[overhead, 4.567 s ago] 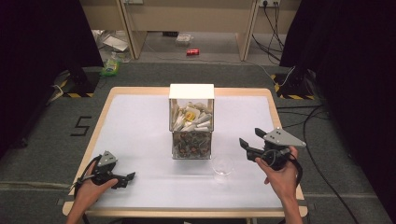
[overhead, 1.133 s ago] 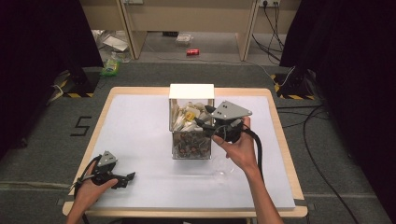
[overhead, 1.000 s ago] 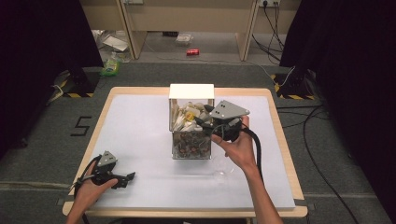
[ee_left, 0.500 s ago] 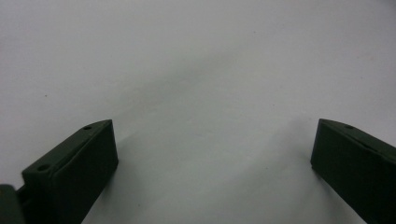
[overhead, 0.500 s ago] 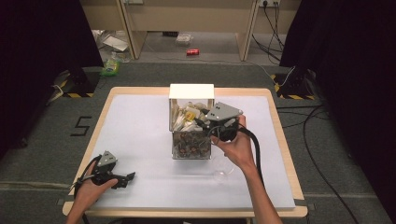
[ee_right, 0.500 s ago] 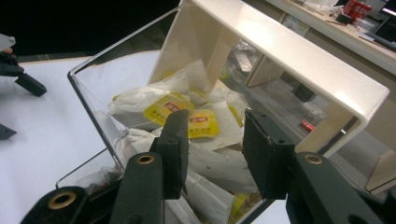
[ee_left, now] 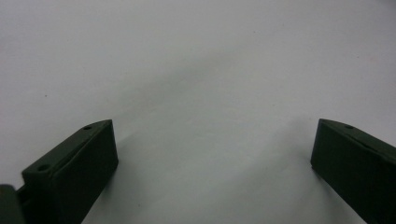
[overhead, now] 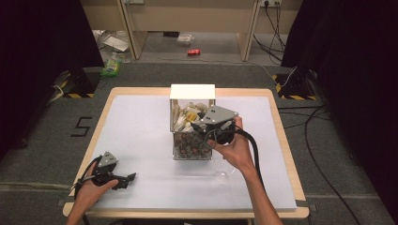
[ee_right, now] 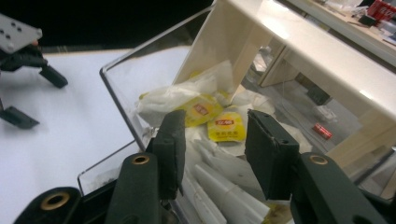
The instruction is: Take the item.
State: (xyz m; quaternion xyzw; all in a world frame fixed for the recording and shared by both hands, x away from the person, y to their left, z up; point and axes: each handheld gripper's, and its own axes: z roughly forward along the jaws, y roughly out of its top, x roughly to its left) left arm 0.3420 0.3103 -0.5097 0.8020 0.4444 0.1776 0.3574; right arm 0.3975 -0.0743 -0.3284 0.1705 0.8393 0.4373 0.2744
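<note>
In the high view the right gripper (overhead: 201, 127) hid part of the clear box (overhead: 180, 151). The print on the yellow sachets (ee_right: 226, 128) was too blurred to read.

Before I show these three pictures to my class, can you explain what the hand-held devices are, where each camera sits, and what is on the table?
A person holds a two-jaw gripper in each hand. The high view looks down on the table. The other two cameras ride on the grippers. The left gripper rests near the table's front edge, jaws open over bare white surface. The right gripper reaches into the top of a clear box holding white sachets and yellow tea bags. Its jaws stand around the sachets; whether they grip one is unclear. A clear glass lies beside the box.
</note>
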